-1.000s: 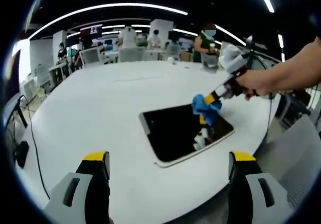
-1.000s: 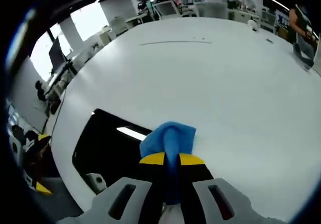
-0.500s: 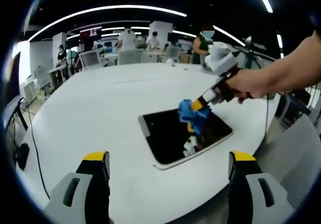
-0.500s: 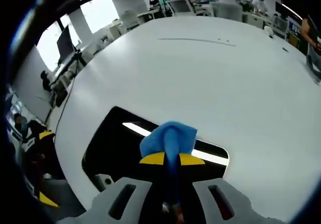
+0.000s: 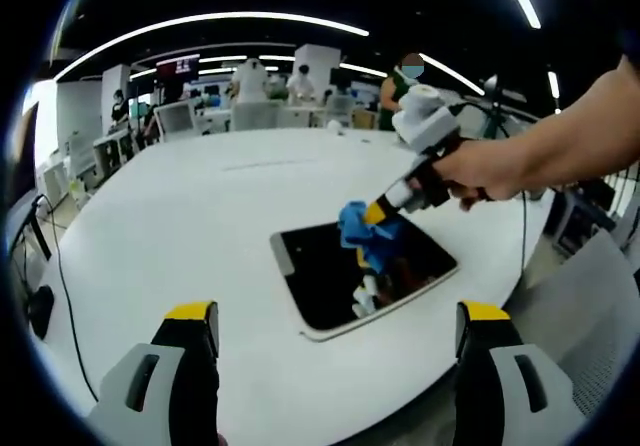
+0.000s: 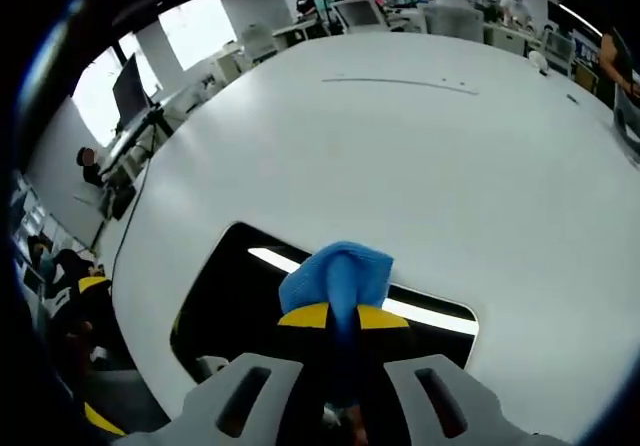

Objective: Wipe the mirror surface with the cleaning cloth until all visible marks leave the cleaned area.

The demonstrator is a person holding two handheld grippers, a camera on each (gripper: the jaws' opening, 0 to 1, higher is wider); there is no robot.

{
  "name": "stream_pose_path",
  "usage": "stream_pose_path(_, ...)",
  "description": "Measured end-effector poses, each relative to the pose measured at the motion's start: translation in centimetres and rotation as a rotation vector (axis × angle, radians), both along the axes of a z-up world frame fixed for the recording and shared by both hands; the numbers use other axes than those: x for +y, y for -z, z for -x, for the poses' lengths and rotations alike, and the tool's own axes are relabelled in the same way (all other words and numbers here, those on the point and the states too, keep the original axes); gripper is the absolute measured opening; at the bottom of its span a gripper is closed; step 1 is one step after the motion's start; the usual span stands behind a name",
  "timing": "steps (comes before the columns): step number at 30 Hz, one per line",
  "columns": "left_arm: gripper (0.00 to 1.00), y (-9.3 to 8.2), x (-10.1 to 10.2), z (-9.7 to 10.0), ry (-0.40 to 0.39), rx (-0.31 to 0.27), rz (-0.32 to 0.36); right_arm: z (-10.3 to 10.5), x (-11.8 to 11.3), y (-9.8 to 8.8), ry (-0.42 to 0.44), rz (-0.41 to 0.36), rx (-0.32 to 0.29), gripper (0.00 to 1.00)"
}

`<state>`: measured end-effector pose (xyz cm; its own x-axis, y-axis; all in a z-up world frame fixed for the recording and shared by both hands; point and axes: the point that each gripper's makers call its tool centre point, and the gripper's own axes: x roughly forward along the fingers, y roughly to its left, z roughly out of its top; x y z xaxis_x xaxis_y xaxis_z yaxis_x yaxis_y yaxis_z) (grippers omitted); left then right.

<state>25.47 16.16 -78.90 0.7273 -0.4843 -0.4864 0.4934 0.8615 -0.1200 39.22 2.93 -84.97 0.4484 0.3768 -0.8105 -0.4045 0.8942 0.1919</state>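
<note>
A rectangular mirror (image 5: 330,284) with a pale rim lies flat on the round white table (image 5: 190,226); its dark glass (image 6: 230,296) reflects ceiling lights. My right gripper (image 6: 340,316) is shut on a blue cleaning cloth (image 6: 338,272), pressed onto the glass. In the left gripper view that gripper (image 5: 380,211) comes in from the right in a person's hand, with the cloth (image 5: 358,228) near the mirror's far middle. My left gripper (image 5: 335,316) stands open over the table's near edge, short of the mirror, with nothing between its jaws.
The table's near edge (image 5: 330,421) curves just past my left jaws. Chairs, desks and several people (image 5: 400,76) stand beyond the far side. A cable (image 5: 60,266) hangs at the left. A grey chair back (image 5: 590,296) sits at the right.
The right gripper has slid the cloth leftward across the glass, from the mirror's right edge toward its middle. The left gripper has held still.
</note>
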Motion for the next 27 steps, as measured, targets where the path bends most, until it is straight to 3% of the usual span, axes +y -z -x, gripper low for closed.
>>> stream_pose_path(27,0.99,0.5,-0.4,0.1,0.029,0.008,-0.001,-1.2,7.9,0.1,-0.051,-0.007,0.006,0.03)
